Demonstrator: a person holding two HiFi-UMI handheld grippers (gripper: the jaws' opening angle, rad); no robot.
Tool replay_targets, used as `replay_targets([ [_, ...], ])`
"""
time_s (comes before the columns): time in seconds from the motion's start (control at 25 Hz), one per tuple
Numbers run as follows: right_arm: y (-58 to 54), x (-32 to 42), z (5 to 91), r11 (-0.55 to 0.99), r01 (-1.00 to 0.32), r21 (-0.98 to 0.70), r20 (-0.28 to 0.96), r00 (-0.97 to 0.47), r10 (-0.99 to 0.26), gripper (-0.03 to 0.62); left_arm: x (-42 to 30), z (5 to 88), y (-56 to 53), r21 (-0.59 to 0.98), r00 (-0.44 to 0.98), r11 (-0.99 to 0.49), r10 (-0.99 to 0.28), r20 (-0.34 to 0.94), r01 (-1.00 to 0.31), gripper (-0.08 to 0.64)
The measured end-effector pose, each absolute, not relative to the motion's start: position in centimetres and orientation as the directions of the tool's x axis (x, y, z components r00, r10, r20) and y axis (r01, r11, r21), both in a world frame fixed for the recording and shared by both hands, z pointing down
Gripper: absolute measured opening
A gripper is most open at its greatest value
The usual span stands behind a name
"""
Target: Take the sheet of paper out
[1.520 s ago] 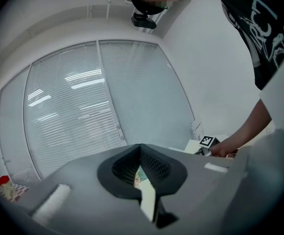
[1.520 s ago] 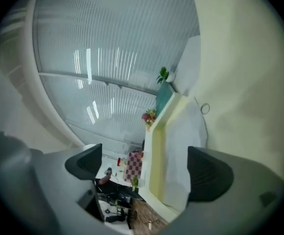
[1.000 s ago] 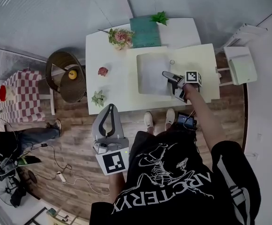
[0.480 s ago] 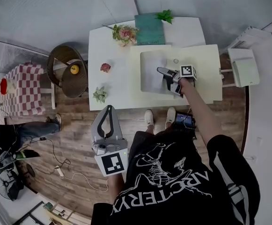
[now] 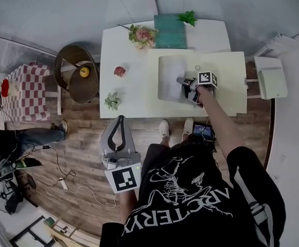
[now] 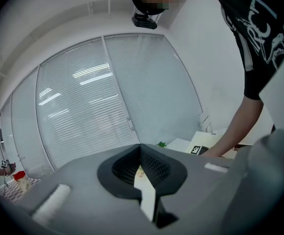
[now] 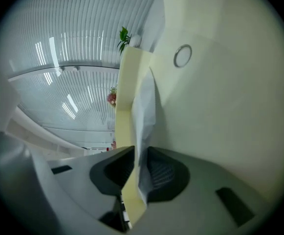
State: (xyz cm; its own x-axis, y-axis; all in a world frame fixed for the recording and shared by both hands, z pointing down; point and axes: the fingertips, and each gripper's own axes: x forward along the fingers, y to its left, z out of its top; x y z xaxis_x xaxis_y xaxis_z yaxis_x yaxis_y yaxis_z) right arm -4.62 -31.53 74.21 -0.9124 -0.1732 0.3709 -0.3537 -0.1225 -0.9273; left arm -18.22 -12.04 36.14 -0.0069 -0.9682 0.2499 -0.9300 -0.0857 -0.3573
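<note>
Head view: the sheet of paper (image 5: pixel 171 78) is seen on the cream folder (image 5: pixel 226 81), on the desk's (image 5: pixel 123 94) right half. Left gripper view: the left gripper (image 6: pixel 141 153) is held closed together, empty and unneeded. Right gripper view: the right gripper's (image 7: pixel 138 173) jaws, just narrowed, are pinched on the sheet's edge so it can be drawn out.

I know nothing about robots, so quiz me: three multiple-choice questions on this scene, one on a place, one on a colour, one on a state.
1. Where is the yellow fruit? A) white table B) wicker chair C) checked cloth
2. What colour is the folder with the sheet of paper? A) red B) black C) pale yellow
3. How is the right gripper? A) wide open, empty B) closed on the sheet of paper C) closed on a flower
Answers: 1 B, it lies on the chair's seat. 2 C, cream-yellow in the head and right gripper views. 3 B, its jaws have just been closing, the sheet's edge pinched between them.
</note>
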Motion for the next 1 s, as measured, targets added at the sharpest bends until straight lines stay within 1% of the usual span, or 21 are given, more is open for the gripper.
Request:
replay_targets([
  [0.04,-31.4,-4.4,74.3,-0.122,-0.356,-0.926,0.373,-0.911,-0.175,0.061,-18.1,36.2,-12.1,-0.357,-0.001,-0.091,-0.968,0.250,-0.929,0.012],
  [0.12,-31.2,-4.3,74.0,-0.105,-0.339,-0.935,0.353,-0.919,-0.176,0.018,-17.8,36.4,-12.4,-0.362,0.014,-0.108,-0.967,0.255,-0.926,0.012],
  [0.28,-31.1,-3.5,71.9,0.003,-0.361,-0.933,0.355,-0.918,-0.178,0.014,-17.1,36.5,-13.4,-0.355,0.057,-0.144,-0.968,0.245,-0.924,0.012],
  [0.4,-30.9,-1.7,69.0,0.095,-0.380,-0.920,0.353,-0.910,-0.220,0.012,-16.4,36.4,-14.5,-0.338,0.099,-0.174,-0.969,0.226,-0.925,0.012],
  [0.56,-30.1,1.6,63.1,0.220,-0.388,-0.895,0.310,-0.896,-0.318,0.014,-14.8,36.2,-16.2,-0.316,0.172,-0.228,-0.966,0.196,-0.921,0.012],
  [0.68,-29.7,4.2,57.0,0.352,-0.404,-0.844,0.237,-0.871,-0.430,0.014,-13.4,36.1,-17.6,-0.310,0.234,-0.278,-0.957,0.170,-0.909,0.012],
  [0.76,-29.4,5.3,52.0,0.461,-0.439,-0.771,0.184,-0.847,-0.499,0.012,-12.6,35.8,-18.4,-0.311,0.269,-0.305,-0.951,0.155,-0.900,0.012],
  [0.84,-28.9,6.1,47.2,0.552,-0.506,-0.662,0.148,-0.811,-0.566,0.012,-12.0,35.5,-18.9,-0.309,0.295,-0.327,-0.944,0.147,-0.893,0.012],
  [0.92,-28.2,6.3,43.0,0.623,-0.593,-0.511,0.133,-0.770,-0.624,0.012,-11.7,35.2,-19.3,-0.287,0.307,-0.335,-0.942,0.138,-0.897,0.012],
  [1.0,-27.3,6.0,40.0,0.664,-0.679,-0.313,0.149,-0.725,-0.672,0.012,-11.7,34.9,-19.8,-0.257,0.310,-0.333,-0.942,0.126,-0.907,0.012],
])
